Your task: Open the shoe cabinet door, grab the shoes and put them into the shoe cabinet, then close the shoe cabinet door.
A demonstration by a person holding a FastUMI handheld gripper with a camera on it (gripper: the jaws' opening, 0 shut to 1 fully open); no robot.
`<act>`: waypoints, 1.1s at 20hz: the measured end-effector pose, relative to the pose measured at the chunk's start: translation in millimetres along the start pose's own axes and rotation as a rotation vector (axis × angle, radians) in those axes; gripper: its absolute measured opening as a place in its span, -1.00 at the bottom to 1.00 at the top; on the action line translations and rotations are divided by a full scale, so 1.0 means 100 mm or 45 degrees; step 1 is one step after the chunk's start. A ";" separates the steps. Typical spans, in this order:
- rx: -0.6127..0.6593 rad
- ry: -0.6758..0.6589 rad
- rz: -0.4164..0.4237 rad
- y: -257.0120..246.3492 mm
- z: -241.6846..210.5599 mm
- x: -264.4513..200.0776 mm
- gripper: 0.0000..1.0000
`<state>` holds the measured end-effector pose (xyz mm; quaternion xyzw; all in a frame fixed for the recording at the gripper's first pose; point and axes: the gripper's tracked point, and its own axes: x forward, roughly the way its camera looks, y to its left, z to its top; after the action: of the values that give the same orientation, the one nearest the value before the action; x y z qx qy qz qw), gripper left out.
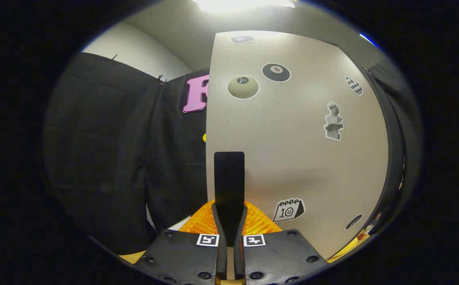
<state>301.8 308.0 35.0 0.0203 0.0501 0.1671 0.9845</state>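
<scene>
The tongs (229,215) are closed narrow on the black handle (229,182) of the shoe cabinet door (292,138); both fingers press the lower part of the handle from its 2 sides, and the handle stands upright between them and rises above their tips. The handle sits on the left edge of the door. The door is a large pale grey panel that spreads to the right of the handle and above it. On the door there are several stickers: a black 8-ball sticker (276,73) high above the handle, a beige ball sticker (243,87) just left of and a little below the 8-ball, a small oval sticker (242,39) near the top edge of the door, a checkered sticker (353,85) far to the right, a statue bust sticker (333,121) to the right of the handle and higher, a calendar sticker (288,209) with the number 10 low to the right of the handle, and 1 more dark oval sticker (353,222) near the lower right edge of the door. To the left of the handle hangs the black cloth wall (114,158) of the booth. I cannot tell how far the door is open, and the inside of the cabinet is hidden behind the door.
</scene>
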 end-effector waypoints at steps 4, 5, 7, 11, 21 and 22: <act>0.024 -0.004 0.091 -0.03 0.01 -0.14 -0.84; 0.021 -0.002 0.111 -0.04 0.01 -0.18 -0.84; 0.042 0.009 0.148 -0.06 0.02 -0.25 -0.84; 0.051 0.023 0.208 -0.09 0.04 -0.33 -0.84; 0.145 0.022 0.307 -0.26 0.05 -0.30 -0.84; 0.143 0.021 0.312 -0.25 0.05 -0.31 -0.84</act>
<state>281.4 273.8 41.4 0.0801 0.0644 0.2832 0.9535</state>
